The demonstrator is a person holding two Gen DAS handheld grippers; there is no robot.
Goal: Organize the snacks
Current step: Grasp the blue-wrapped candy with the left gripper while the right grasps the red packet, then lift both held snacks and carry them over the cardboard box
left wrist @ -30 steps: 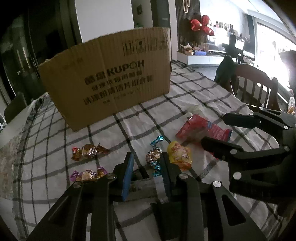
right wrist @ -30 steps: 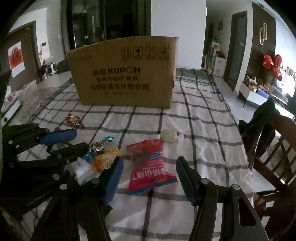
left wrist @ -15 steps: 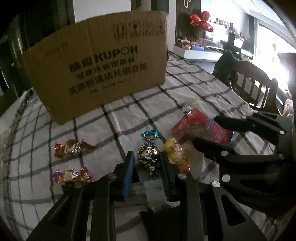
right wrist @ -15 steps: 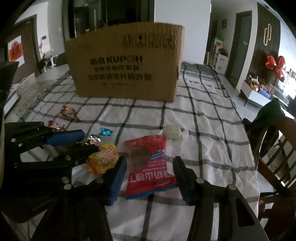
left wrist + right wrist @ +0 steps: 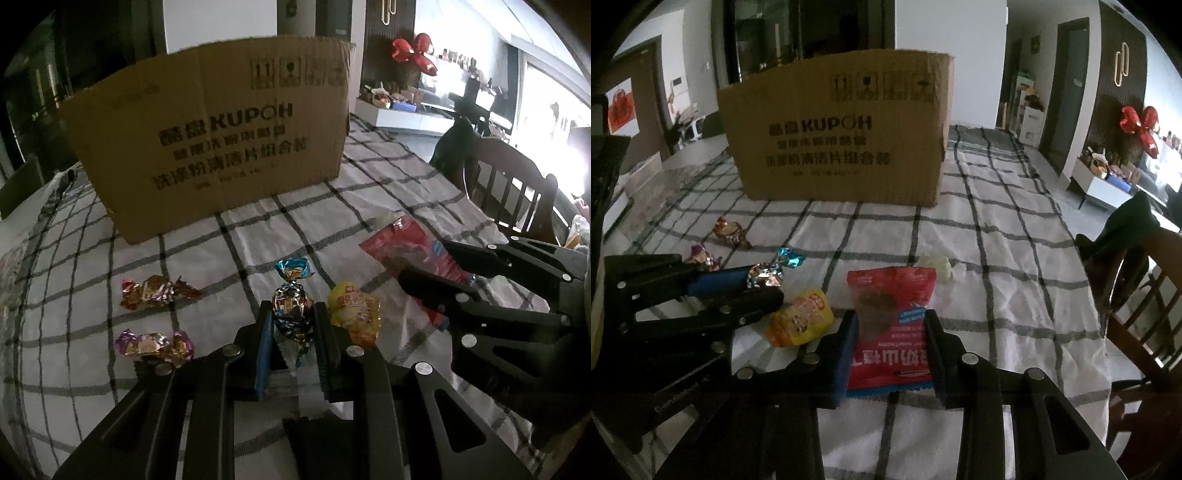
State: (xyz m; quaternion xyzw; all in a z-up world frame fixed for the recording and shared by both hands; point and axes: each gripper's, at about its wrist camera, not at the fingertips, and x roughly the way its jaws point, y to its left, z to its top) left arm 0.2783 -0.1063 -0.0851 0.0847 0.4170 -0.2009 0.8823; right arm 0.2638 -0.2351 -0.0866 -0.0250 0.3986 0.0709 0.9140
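My left gripper (image 5: 293,314) is shut on a foil candy with blue twisted ends (image 5: 291,301), low on the checked tablecloth (image 5: 184,369). The right wrist view shows the same gripper (image 5: 764,285) and candy (image 5: 764,275) at the left. My right gripper (image 5: 892,317) is closing, and its pads touch both sides of a red snack packet (image 5: 892,291) lying flat on the cloth. The left wrist view shows that gripper (image 5: 424,260) and packet (image 5: 402,243) at the right. A yellow snack packet (image 5: 354,308) lies between the two grippers.
A large cardboard box (image 5: 834,136) stands at the far side of the table. Two gold-wrapped candies (image 5: 159,291) (image 5: 155,341) lie left of my left gripper. A pale wrapped sweet (image 5: 936,266) sits beyond the red packet. A wooden chair (image 5: 1137,295) stands at the table's right edge.
Both grippers' jaws have narrowed. The left pads have come in onto the blue-ended candy. The right pads have closed in on the red packet's sides.
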